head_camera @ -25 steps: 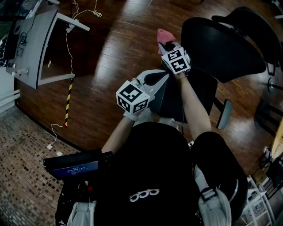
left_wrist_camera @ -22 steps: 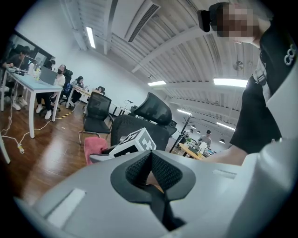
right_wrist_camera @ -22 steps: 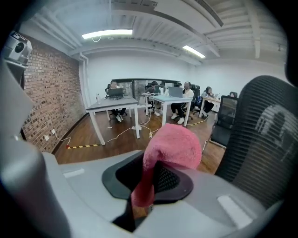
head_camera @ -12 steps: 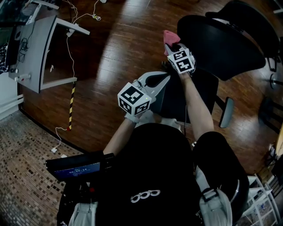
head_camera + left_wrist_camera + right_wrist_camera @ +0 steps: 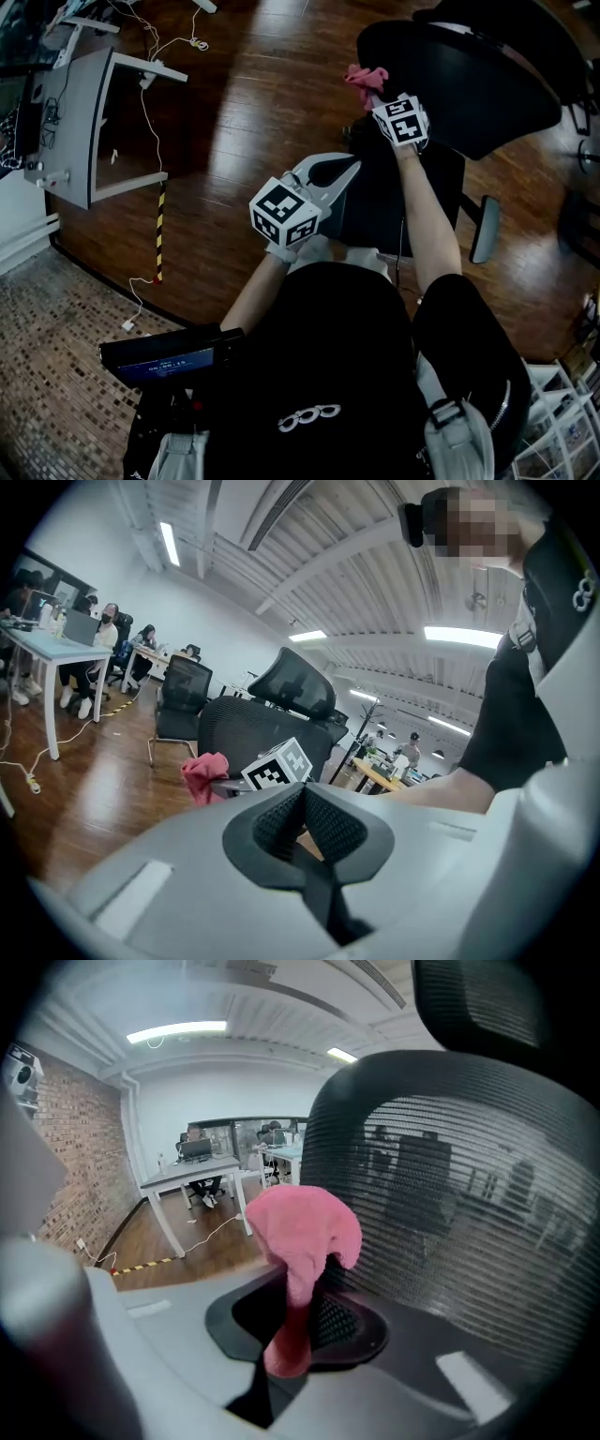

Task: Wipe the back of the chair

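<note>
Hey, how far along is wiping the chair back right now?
Done: the pink cloth is clamped in the right gripper and raised beside the mesh chair back. In hand: lining it up at the mesh edge. Remaining: the wiping itself. The left gripper is shut, empty.

Chair back: black open mesh, matt, see-through weave.
Cloth against it: pink, soft, fleecy nap.
Right gripper shell: smooth grey plastic, matt.
Left gripper pads: black, finely ribbed, rubbery-looking.
Floor left of chair: dark wood planks, glossy, reflecting light.
Farther left: small matt tiles.
</note>
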